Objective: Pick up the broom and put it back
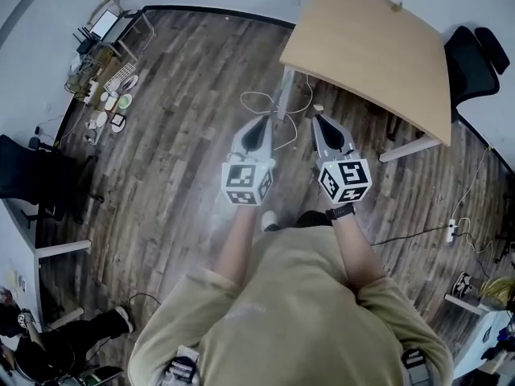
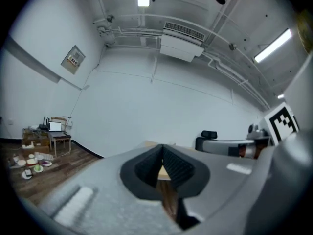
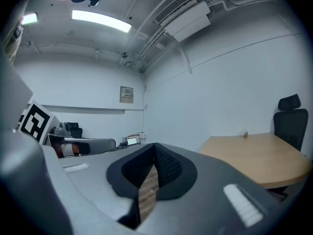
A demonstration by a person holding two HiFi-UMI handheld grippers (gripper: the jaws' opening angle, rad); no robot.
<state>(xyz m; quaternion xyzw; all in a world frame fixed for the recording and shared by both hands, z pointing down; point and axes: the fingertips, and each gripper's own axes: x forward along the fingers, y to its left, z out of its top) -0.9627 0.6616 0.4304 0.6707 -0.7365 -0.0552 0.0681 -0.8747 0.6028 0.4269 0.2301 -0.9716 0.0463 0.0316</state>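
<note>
I see no broom in any view. In the head view my left gripper (image 1: 259, 124) and right gripper (image 1: 328, 122) are held side by side in front of the person, level and pointing toward the wooden table (image 1: 378, 47). Both hang above the plank floor. In the left gripper view the left gripper (image 2: 162, 149) has its dark pads meeting at the tips with nothing between them. The right gripper (image 3: 154, 147) looks the same in its own view, shut and empty, and the tabletop (image 3: 254, 155) lies ahead on its right.
A white cable (image 1: 265, 103) loops on the floor just ahead, beside the table leg (image 1: 282, 95). A black office chair (image 1: 471, 63) stands at the far right. Small items and a laptop stand (image 1: 109, 63) line the left wall. A power strip (image 1: 451, 232) lies right.
</note>
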